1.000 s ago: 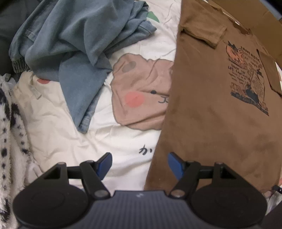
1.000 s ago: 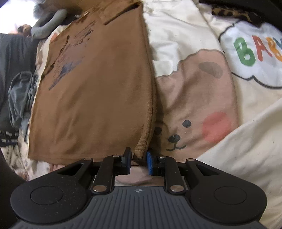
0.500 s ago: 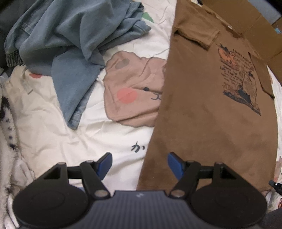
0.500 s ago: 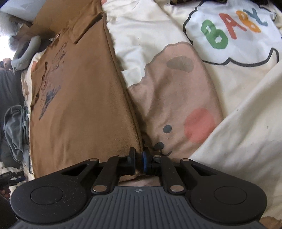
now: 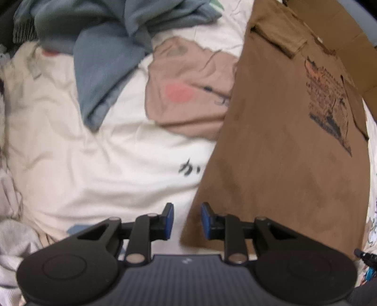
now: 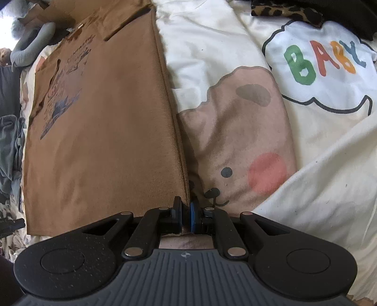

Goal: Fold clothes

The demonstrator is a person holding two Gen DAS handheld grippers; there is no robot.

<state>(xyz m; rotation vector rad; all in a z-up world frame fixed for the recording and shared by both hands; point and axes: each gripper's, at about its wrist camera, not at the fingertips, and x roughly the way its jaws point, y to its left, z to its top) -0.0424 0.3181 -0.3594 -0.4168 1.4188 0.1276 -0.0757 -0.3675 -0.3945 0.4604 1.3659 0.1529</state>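
A brown T-shirt (image 5: 282,153) with a dark print lies flat on a cream bedspread (image 5: 106,164), sleeves folded in. In the left wrist view my left gripper (image 5: 186,220) points down at the shirt's lower left corner. Its jaws are closing, with the shirt's side edge between the blue pads (image 5: 168,219) and a gap still showing. In the right wrist view the same T-shirt (image 6: 106,129) fills the left half. My right gripper (image 6: 186,211) is shut on the shirt's other lower corner, the hem edge pinched between its pads.
A heap of blue-grey clothes (image 5: 106,58) lies on the bedspread left of the shirt. Brown cardboard (image 5: 341,28) stands beyond its collar. The bedspread (image 6: 318,176) carries bear prints and a "BABY" cloud; leopard-print fabric (image 6: 282,11) lies at its far edge.
The left gripper sank toward the shirt's lower left corner and its jaws narrowed from wide to a small gap. The right gripper closed fully on the hem edge and stayed near its place.
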